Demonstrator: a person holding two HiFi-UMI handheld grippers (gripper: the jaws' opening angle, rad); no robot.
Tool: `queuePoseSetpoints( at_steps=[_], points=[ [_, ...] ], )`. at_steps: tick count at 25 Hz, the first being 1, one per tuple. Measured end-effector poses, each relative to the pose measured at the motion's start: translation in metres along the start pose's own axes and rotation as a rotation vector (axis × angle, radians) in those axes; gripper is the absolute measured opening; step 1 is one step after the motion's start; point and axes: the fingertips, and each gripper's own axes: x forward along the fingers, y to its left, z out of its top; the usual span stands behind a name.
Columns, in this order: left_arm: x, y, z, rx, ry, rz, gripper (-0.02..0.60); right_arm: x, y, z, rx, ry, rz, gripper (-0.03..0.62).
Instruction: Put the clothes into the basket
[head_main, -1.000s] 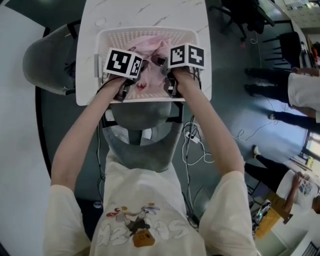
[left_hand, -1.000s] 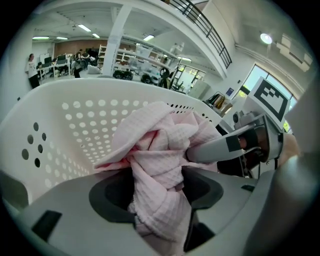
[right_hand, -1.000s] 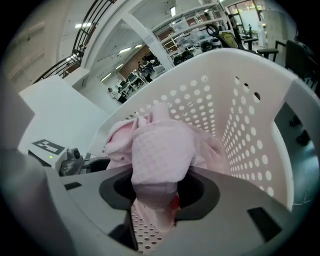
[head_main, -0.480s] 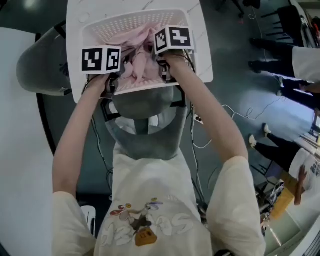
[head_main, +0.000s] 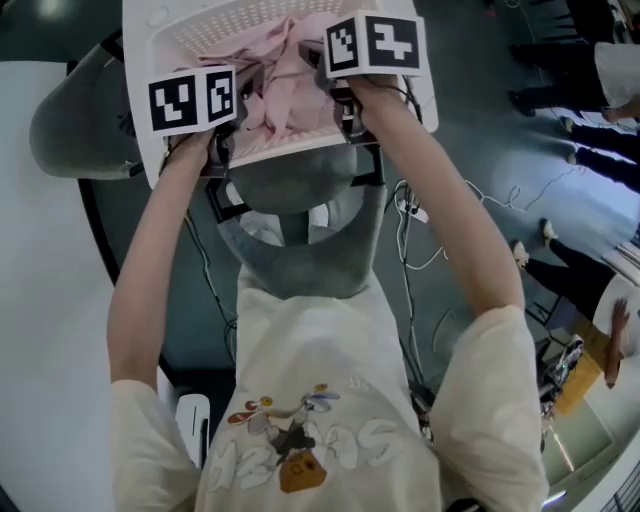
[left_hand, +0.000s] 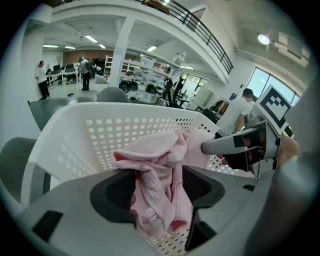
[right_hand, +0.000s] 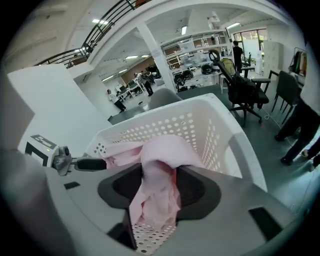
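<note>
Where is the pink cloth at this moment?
In the head view the pink cloth is inside the white basket, at the top centre of the picture. The basket stands on the white table.

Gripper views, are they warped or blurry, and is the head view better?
Left gripper view: fisheye bend, dark corners, pink knit garment sharp, foreground soft. Right gripper view: same bend, white perforated plastic basket rim curved. Head view: straighter, dim.
</note>
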Motion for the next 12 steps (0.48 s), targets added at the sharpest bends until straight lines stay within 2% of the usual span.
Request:
queuePoseSetpoints(
  at_steps=[3, 8, 12],
  points=[
    [-0.009, -0.006, 0.008, 0.019, -0.028, 0.012, 0.298, -0.007, 0.004, 0.004, -0.01, -0.023, -0.008, 0.207],
    [-0.018, -0.015, 0.014, 0.012, -0.04, -0.013, 0.295, -0.016, 0.004, 0.009, 0.028, -0.068, -0.03, 0.187],
    [-0.018, -0.011, 0.017, -0.007, -0.048, 0.007, 0.247, -0.019, 0.008, 0.007, 0.063, -0.057, 0.009, 0.208]
  ],
)
